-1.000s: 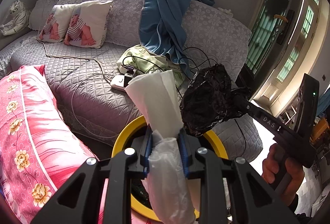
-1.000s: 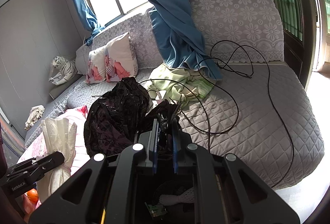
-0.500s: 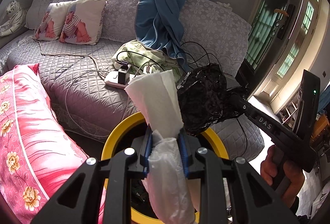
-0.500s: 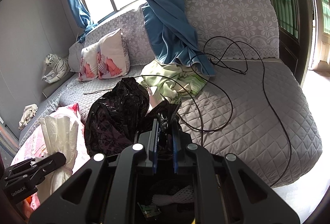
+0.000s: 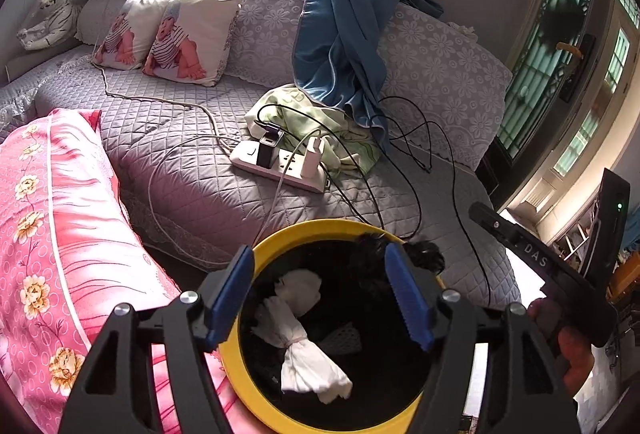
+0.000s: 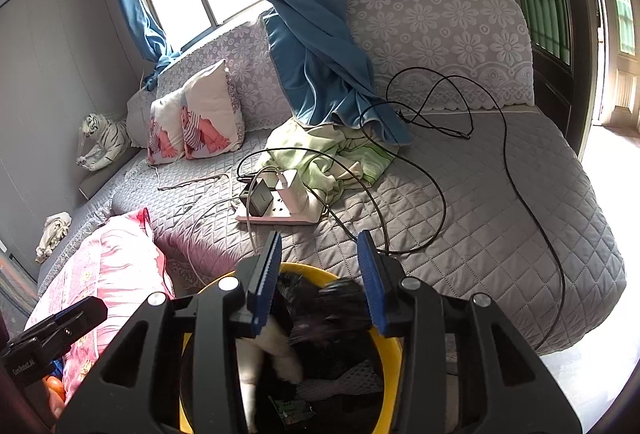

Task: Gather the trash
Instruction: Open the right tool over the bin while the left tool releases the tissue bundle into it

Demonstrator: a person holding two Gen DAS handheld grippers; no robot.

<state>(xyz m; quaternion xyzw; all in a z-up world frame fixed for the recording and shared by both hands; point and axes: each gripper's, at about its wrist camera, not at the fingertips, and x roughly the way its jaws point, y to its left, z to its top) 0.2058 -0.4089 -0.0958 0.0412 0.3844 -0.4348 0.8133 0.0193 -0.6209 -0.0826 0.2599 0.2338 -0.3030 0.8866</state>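
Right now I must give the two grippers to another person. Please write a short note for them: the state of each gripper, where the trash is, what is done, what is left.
Left gripper: open, empty, above the yellow-rimmed trash bin.
Right gripper: open, empty, above the same bin.
Trash: the tied white plastic bag lies inside the bin; the black plastic bag is at the bin's mouth, blurred, seemingly dropping in.
Done: both bags released into the bin.
Left: I see no further loose trash on the grey sofa; only the power strip, cables and green cloth. Check elsewhere.
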